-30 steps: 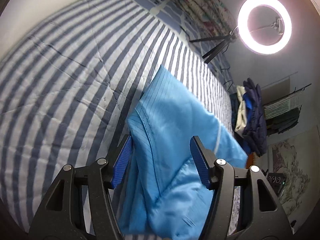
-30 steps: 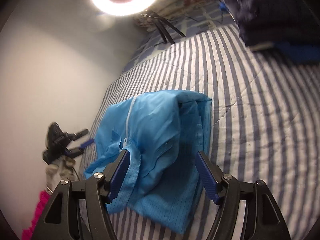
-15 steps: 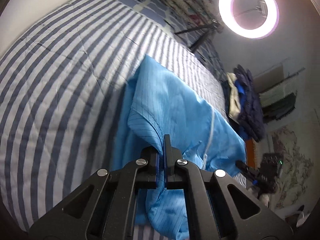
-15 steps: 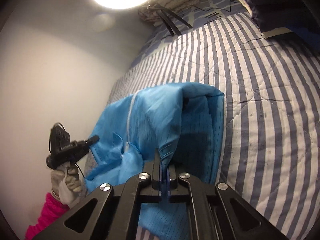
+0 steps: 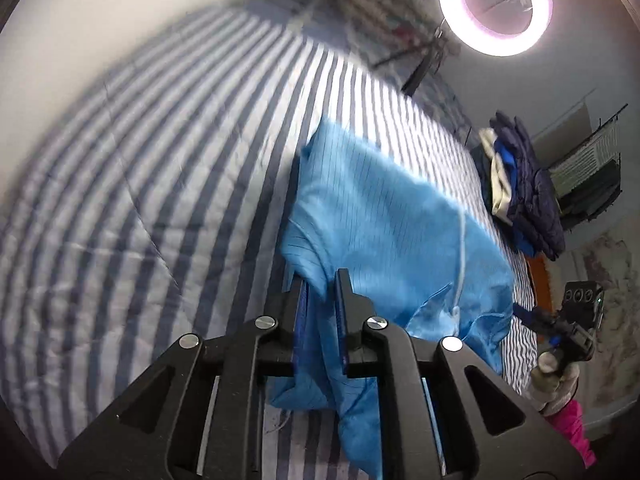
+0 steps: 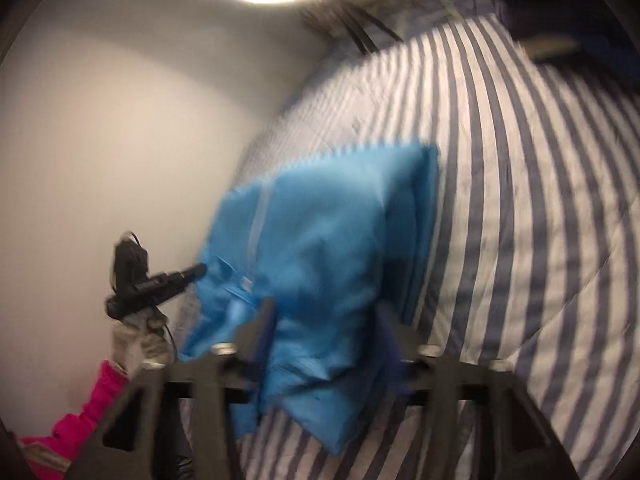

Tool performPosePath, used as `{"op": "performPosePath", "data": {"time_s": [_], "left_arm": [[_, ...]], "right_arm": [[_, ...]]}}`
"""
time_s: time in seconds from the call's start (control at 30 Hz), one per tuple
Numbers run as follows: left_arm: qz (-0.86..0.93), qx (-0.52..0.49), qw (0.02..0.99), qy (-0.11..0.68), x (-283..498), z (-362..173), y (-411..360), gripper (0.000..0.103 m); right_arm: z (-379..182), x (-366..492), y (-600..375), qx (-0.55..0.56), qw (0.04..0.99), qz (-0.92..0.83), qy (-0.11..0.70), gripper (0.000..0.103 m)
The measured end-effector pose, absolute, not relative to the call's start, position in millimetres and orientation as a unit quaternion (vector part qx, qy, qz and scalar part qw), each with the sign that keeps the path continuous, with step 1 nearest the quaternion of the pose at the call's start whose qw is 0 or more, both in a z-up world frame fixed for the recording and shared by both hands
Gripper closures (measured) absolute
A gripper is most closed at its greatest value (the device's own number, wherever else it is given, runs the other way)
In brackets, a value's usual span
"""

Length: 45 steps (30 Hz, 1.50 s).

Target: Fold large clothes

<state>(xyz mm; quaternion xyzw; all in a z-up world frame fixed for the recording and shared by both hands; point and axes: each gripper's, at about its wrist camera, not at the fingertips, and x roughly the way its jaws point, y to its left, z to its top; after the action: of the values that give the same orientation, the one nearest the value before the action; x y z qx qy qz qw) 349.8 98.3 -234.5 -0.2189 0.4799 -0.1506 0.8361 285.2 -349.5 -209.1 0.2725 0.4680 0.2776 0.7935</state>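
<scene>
Bright blue thin-fabric garment (image 5: 384, 216) lies part-folded on striped bed (image 5: 140, 184); left tool (image 5: 320, 312) and right tool (image 6: 326, 336), just opening, straddle its near edge unclamped; final folds remain.

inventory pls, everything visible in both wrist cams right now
blue garment: 1, bright blue, part-folded on the bed near its edge
bedspread: 1, grey-blue and white stripes, covers the bed
ring light: 1, lit white, on a dark tripod beyond the bed
clothes pile: 1, navy, blue and cream, beside the bed
floral bedding: 1, blurred, at the bed's far end
left gripper: 1, black, jaws just reopening, narrow gap, blue fabric between
right gripper: 1, black, jaws just reopening, wide over the garment
hand: 1, light glove, pink sleeve
</scene>
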Motion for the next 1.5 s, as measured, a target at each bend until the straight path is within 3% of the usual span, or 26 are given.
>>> {"op": "performPosePath", "data": {"time_s": [0.1,0.4,0.47,0.57,0.63,0.73,0.77,0.83,1.07,1.2,1.3,1.33,1.5], "left_arm": [[-0.161,-0.217,0.844,0.464,347,-220,92,0.093],[-0.167,-0.231,0.859,0.426,358,-184,89,0.093],[-0.168,-0.228,0.861,0.423,365,-182,89,0.093],[-0.173,-0.214,0.862,0.427,384,-180,77,0.093],[-0.174,-0.200,0.861,0.434,400,-182,63,0.093],[-0.173,-0.163,0.864,0.444,424,-187,39,0.093],[-0.169,-0.158,0.865,0.445,429,-190,34,0.093],[-0.174,-0.155,0.863,0.449,439,-193,24,0.093],[-0.194,-0.130,0.855,0.462,456,-217,-6,0.093],[-0.157,-0.114,0.858,0.475,458,-252,-1,0.093],[-0.152,-0.174,0.843,0.486,460,-286,24,0.100],[-0.156,-0.191,0.840,0.484,459,-287,31,0.100],[-0.139,-0.178,0.856,0.464,443,-256,49,0.100]], "right_arm": [[-204,299,-365,0.293,0.797,0.279,0.449,0.037],[-264,368,-372,0.399,0.746,0.256,0.468,0.042],[-269,382,-369,0.397,0.751,0.248,0.465,0.064],[-249,401,-350,0.334,0.792,0.227,0.458,0.087],[-232,409,-333,0.243,0.836,0.199,0.450,0.092],[-226,413,-314,0.139,0.851,0.156,0.482,0.088],[-220,411,-312,0.123,0.854,0.139,0.485,0.074],[-205,403,-313,0.088,0.873,0.088,0.471,0.062],[-168,394,-256,0.050,0.880,0.174,0.439,0.064],[-189,410,-217,0.030,0.862,0.206,0.462,0.065],[-229,427,-209,0.006,0.845,0.179,0.503,0.072],[-238,429,-212,0.005,0.841,0.175,0.513,0.077],[-218,416,-227,0.002,0.853,0.161,0.497,0.076]]}}
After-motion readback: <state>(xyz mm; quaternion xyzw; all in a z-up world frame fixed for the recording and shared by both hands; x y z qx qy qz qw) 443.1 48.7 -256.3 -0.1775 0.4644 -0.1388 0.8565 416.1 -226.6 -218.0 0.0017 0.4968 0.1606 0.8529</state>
